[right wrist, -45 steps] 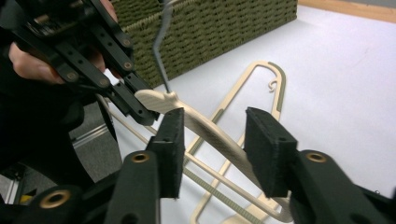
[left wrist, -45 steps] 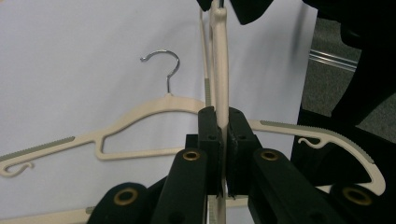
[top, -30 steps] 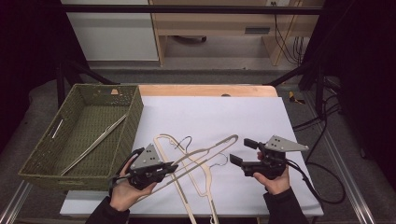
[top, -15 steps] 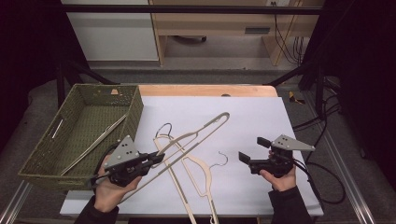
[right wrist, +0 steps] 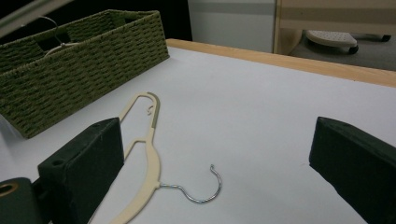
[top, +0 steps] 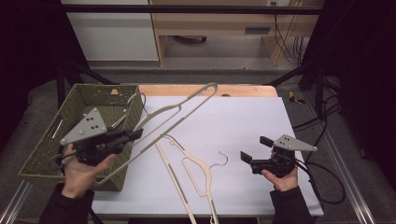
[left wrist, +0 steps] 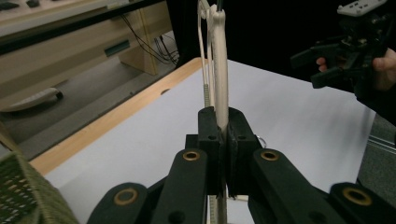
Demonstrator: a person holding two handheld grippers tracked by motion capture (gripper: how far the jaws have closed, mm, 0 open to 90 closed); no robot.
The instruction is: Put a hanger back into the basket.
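Observation:
My left gripper is shut on a beige plastic hanger and holds it tilted in the air. The hanger's far end rises over the table, and its wire hook hangs above the woven basket. In the left gripper view both jaws pinch the hanger edge-on. A second beige hanger lies flat on the white table, its hook pointing toward my right gripper. That gripper stands open; its jaws have just been opening, with nothing between them.
The green basket stands at the table's left and holds another hanger and some thin rods. The right hand's gripper hovers across the table. A wooden strip edges the table's far side.
My left gripper has lifted the hanger off the table and carried it left toward the basket. The right gripper's jaws have spread wider and it has barely moved.

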